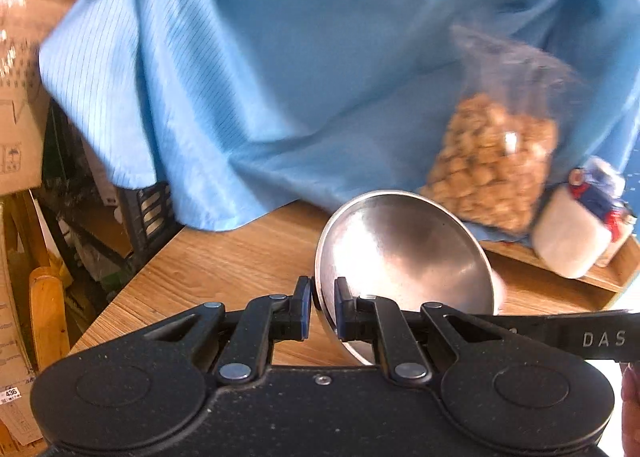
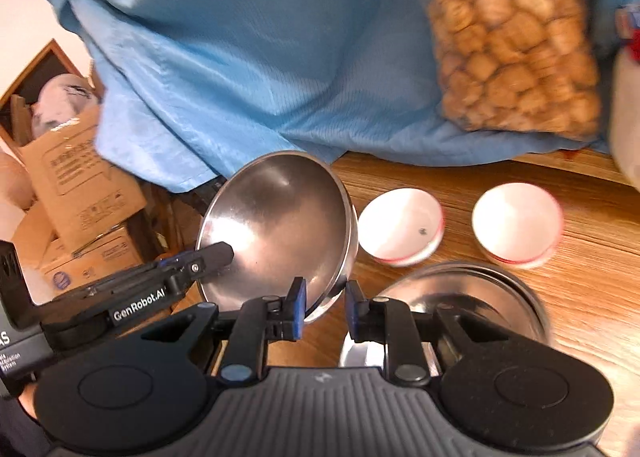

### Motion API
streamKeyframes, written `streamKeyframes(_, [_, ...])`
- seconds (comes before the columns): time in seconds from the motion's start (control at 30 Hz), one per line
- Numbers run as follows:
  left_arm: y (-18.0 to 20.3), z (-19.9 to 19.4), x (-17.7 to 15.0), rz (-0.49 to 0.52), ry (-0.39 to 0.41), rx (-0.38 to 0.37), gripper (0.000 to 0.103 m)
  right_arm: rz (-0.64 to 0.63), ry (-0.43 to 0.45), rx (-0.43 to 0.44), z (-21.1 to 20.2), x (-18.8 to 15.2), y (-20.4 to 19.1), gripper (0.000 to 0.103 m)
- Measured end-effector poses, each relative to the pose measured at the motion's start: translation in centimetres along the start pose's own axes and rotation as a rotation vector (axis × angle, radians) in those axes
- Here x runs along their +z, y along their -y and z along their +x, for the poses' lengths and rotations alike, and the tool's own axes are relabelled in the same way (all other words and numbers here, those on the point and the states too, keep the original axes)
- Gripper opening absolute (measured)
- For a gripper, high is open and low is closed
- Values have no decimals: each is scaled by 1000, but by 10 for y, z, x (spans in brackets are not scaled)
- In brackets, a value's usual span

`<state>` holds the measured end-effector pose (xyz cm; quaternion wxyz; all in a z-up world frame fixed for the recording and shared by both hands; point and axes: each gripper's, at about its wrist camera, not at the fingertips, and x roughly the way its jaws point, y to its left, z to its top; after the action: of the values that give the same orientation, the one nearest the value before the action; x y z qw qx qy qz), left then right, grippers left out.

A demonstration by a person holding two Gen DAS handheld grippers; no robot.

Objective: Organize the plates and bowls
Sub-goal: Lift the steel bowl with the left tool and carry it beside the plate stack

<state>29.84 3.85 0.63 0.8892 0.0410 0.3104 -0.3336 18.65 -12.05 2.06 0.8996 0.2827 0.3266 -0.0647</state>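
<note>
Steel bowl (image 1: 404, 253) pinched in both my tongs, tilted above the table (image 1: 224, 261).

My left tongs (image 1: 324, 309) clamp its rim; my right tongs (image 2: 326, 307) grip the opposite rim. Beyond the right tongs, two white bowls (image 2: 400, 225) sit on the table; a steel dish (image 2: 472, 297) lies just under them.

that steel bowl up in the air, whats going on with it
A person is lifting the steel bowl clear of the wooden table, tilted, with a handheld gripper on each side. The left gripper is clamped on one part of its rim; the right gripper has the opposite rim between its fingers, though whether they pinch it is unclear. Left on the table are two small white bowls and another steel dish. Behind are a blue cloth and a bag of nuts.
</note>
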Motion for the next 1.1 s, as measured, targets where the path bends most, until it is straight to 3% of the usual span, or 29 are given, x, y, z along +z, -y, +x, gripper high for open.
streamKeyframes(0.2, [64, -24, -19, 2, 45, -36, 12, 22, 38, -18, -63, -21, 33, 24])
streamKeyframes(0.5, [146, -33, -57, 97, 16, -133, 12, 103, 23, -75, -121, -63, 95, 24])
streamKeyframes(0.77, [182, -34, -85, 116, -102, -161, 12, 159, -4, -97, -156, -97, 130, 24])
streamKeyframes(1.1, [212, -2, -105, 259, -249, -261, 13, 265, -56, -167, -158, -125, 162, 24])
